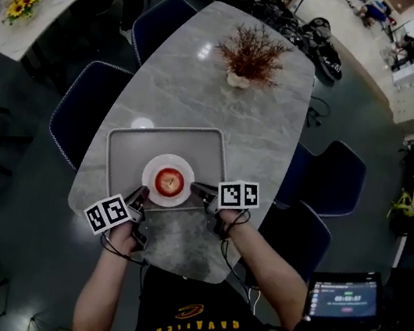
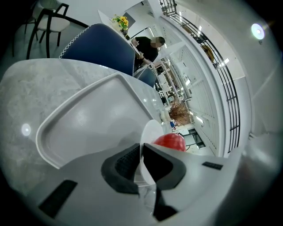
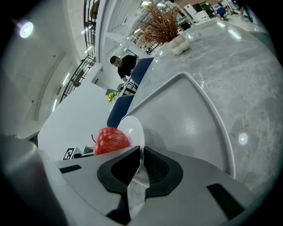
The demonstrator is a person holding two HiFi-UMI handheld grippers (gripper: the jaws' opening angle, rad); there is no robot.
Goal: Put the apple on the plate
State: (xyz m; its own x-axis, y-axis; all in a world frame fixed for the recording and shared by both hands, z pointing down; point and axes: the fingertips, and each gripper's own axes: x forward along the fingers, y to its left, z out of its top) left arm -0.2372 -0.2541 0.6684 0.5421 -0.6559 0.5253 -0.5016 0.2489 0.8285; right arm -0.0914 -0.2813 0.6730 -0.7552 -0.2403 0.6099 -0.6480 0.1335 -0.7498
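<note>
Gray tray (image 1: 127,147) on a marble table (image 1: 206,81), at the end nearest the person. White plate (image 1: 154,166) is inside the tray, toward the tray's near edge, about midway across. Red apple (image 1: 169,183) is on the plate, centered, over that same near part of the tray.

Left gripper (image 1: 141,193) is at the tray's near-left corner. Its jaws are pinching the plate's left rim: the left gripper view shows the thin white plate (image 2: 151,130) edge clamped between the dark pads (image 2: 126,161), with the apple (image 2: 170,141) just past them and the tray (image 2: 84,119) floor beyond.

Right gripper (image 1: 198,190) comes in over the tray's near-right side. Its jaws are also closed on the plate rim: in the right gripper view the plate (image 3: 132,128) edge is squeezed between the pads (image 3: 154,167), with the apple (image 3: 110,140) just left of it and the tray (image 3: 190,114) behind.

Cannot tell if the plate rests on the tray or is slightly raised.

Beyond the tray's far edge, well apart, is a dried plant (image 1: 249,53) in a pale vase. Blue chairs (image 1: 81,115) stand left of the tray, off the table.
</note>
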